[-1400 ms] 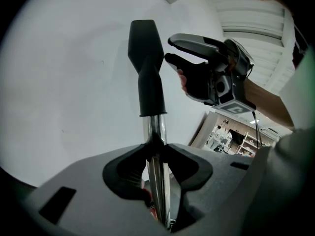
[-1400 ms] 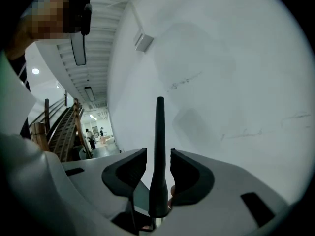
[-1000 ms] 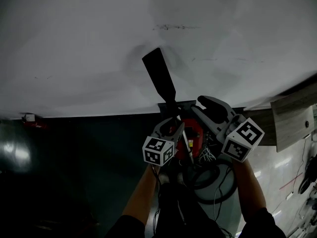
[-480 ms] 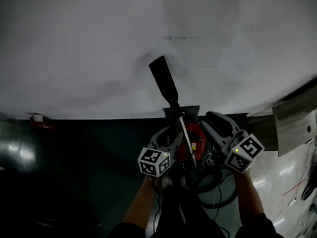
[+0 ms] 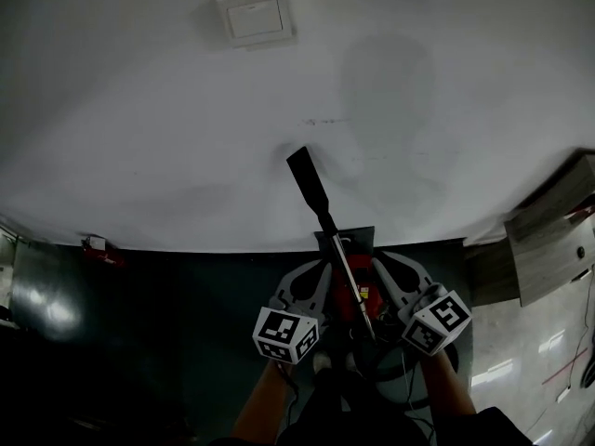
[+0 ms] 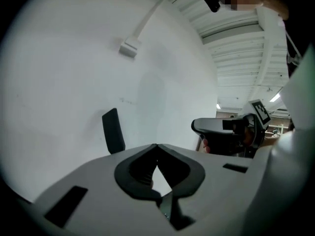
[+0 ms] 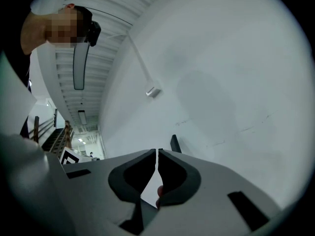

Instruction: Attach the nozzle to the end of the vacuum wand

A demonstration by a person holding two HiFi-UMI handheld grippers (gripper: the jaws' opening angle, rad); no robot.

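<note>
The black nozzle [image 5: 307, 177] sits at the far end of the silver wand [image 5: 346, 272], which rises from the red vacuum body [image 5: 351, 291]. The nozzle's flat tip is up against the white wall [image 5: 139, 137], so the joint looks made.

The left gripper [image 5: 312, 275] is just left of the red body and the right gripper [image 5: 383, 266] just right of it. Each has just been closing its jaws on nothing. The left tips meet, the right tips leave a hairline slit, and neither touches the wand.

With nothing holding the wand, it could slide along the wall and tip over. If the nozzle is only pushed on and not locked, which cannot be told, it could drop off.

Nothing legible shows. The gripper cubes carry only square markers, the red body's label is too small to read, and the wall switch [image 5: 253, 15], far above the body, is blank.
</note>
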